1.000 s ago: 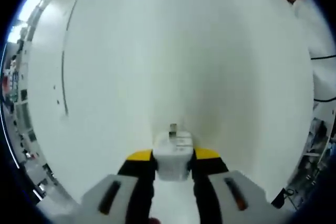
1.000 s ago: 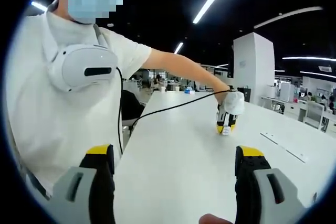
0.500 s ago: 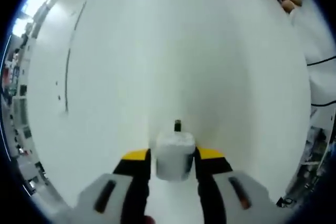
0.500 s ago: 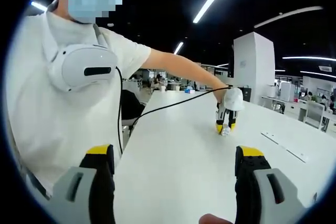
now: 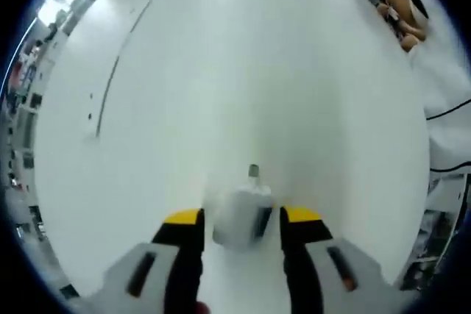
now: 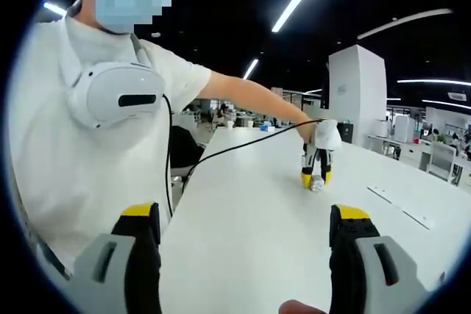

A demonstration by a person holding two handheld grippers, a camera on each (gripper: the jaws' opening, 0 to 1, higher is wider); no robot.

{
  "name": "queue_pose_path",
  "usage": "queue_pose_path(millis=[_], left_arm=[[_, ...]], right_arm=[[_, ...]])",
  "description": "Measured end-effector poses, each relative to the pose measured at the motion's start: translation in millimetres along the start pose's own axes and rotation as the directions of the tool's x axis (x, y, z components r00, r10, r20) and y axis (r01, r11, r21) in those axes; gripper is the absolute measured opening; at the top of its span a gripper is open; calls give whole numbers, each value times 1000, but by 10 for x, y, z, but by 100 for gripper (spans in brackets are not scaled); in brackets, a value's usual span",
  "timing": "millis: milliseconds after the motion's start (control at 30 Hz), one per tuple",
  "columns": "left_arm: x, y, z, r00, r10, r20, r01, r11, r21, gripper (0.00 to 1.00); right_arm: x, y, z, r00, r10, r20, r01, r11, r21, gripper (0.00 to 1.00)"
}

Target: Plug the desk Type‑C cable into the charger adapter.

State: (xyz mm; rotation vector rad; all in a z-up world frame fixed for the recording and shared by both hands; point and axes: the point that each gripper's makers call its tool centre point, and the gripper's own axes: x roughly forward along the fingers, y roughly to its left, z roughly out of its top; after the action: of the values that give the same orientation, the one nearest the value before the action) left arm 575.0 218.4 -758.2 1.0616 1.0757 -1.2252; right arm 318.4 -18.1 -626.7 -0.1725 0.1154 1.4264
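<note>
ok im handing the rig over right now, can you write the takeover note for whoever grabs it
Left gripper: shut on the white charger adapter, held low over the white desk; seen from the right gripper view it sits far out across the desk.
Right gripper: open, holding nothing, above the near end of the desk.
Type-C cable: I cannot pick it out on the desk in either view.
Done: adapter is gripped.
Left: find the cable, take its plug end with the right gripper, and push it into the adapter.
</note>
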Motion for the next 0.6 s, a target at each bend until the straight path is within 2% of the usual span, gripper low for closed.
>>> queue_pose_path(millis=[67,133,300,333,400,467,600], left_arm=[[-9,-25,37,999,9,34,-9,1000,-10,39],[-38,-14,16,999,4,42,-3,1000,-18,39],[-66,-15,94,996,9,87,-6,1000,-27,39],[-69,-11,109,995,8,99,-5,999,-35,41],[-64,-11,146,992,11,128,-3,998,-56,50],[-57,-13,120,993,11,122,-3,998,-61,45],[-107,36,101,985,29,173,-15,997,-82,46]], right_arm=[[5,-3,0,1000,0,-1,0,1000,0,97],[15,-8,3,1000,2,-2,-2,1000,-1,97],[32,-11,15,1000,7,-2,-7,1000,-4,97],[30,-14,15,1000,7,-2,-7,1000,-5,97],[29,-17,22,1000,7,0,-7,1000,-5,97],[30,-18,21,1000,7,-1,-7,1000,-6,97],[14,-30,25,1000,10,-3,-10,1000,-7,97]])
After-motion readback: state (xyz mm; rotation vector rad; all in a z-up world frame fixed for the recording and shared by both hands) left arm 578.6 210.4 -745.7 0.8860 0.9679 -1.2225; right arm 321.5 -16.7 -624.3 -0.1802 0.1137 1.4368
